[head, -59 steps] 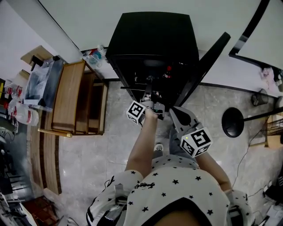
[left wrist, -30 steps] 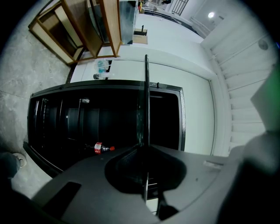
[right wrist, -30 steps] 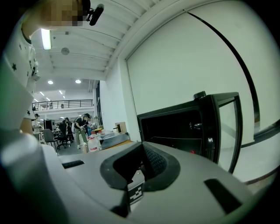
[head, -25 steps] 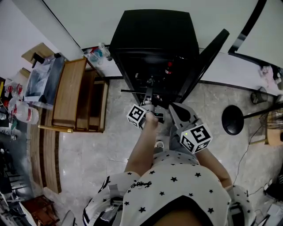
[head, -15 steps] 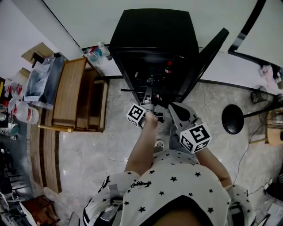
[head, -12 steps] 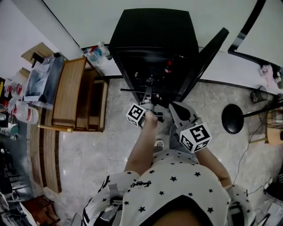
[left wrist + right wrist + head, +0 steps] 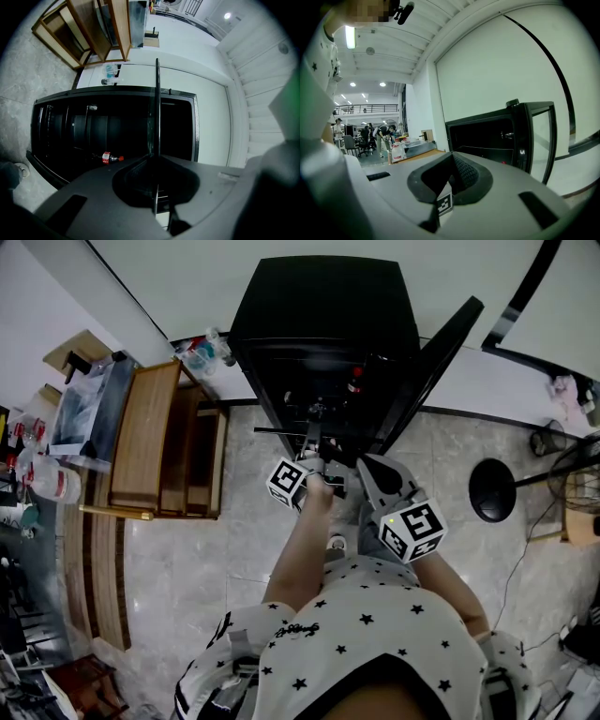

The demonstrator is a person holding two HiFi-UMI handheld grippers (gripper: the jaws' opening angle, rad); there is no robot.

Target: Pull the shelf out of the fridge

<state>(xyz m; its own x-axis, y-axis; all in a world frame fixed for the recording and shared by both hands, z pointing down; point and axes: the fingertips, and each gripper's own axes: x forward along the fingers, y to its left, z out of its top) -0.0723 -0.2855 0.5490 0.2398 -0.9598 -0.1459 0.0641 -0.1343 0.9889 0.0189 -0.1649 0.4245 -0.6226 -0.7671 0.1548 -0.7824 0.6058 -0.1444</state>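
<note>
Grip status, pls?
– Left gripper (image 7: 154, 159) pinching shelf (image 7: 157, 108) by its edge; shelf looks partly out of fridge (image 7: 323, 306). Right gripper (image 7: 451, 164) pressed together, empty.
– Pull how?
– Straight & level, slow, no twist; stay clear of door (image 7: 436, 362), w/ right gripper ready underneath.

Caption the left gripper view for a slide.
Left gripper shut on the shelf, which sticks out of the open fridge.
</note>
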